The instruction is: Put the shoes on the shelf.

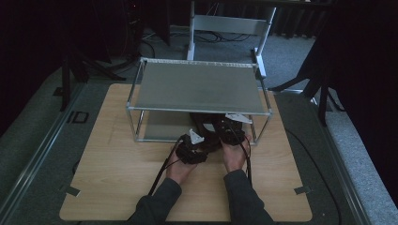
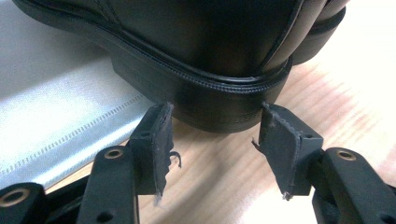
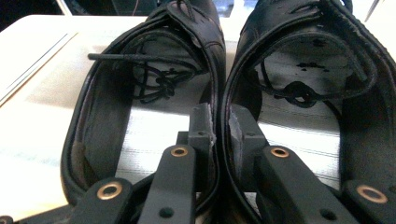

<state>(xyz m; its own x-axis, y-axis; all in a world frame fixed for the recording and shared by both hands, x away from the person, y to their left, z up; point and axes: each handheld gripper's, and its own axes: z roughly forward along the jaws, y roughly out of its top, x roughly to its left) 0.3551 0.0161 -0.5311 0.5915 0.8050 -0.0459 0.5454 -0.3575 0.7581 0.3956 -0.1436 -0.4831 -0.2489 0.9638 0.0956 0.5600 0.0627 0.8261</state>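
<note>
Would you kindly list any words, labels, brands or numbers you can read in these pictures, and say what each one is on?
None can be read.
Left shoe and right shoe: insoles bear only faint dark marks, too blurred to read.
Shoe heel: plain stitching, no text.
Metal rack and wooden table: no label visible.
Right gripper and left gripper: no markings.
</note>
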